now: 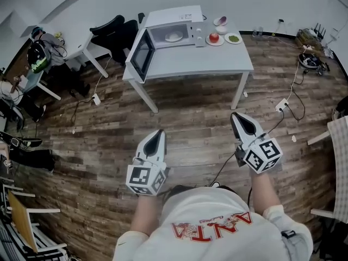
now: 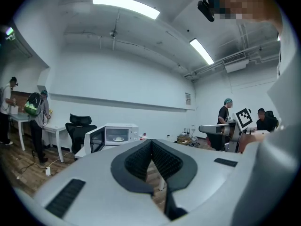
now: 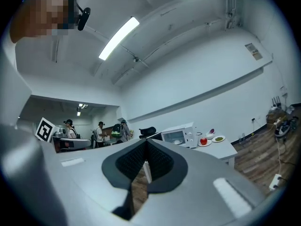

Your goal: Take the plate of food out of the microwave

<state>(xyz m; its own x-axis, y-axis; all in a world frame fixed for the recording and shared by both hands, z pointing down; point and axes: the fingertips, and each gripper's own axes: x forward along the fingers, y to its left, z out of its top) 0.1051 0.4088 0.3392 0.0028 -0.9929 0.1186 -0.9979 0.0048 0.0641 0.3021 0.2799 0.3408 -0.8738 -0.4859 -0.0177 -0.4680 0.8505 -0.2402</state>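
Observation:
A white microwave (image 1: 175,26) stands on a white table (image 1: 206,63) at the far side of the room, its door (image 1: 142,54) swung open to the left. Inside lies a white plate of food (image 1: 174,36). Both grippers are held over the wooden floor, well short of the table. My left gripper (image 1: 158,133) is shut and empty, and so is my right gripper (image 1: 237,116). The left gripper view shows its closed jaws (image 2: 151,142) below the distant microwave (image 2: 120,134). From the right gripper (image 3: 145,141), the microwave (image 3: 178,135) lies ahead to the right.
Right of the microwave sit a plate with a red fruit (image 1: 214,38), a plate of greens (image 1: 233,38) and a bowl (image 1: 220,21). Black office chairs (image 1: 113,30) stand left of the table. People work at desks at the far left (image 1: 39,52). Cables and a power strip (image 1: 281,105) lie on the floor at right.

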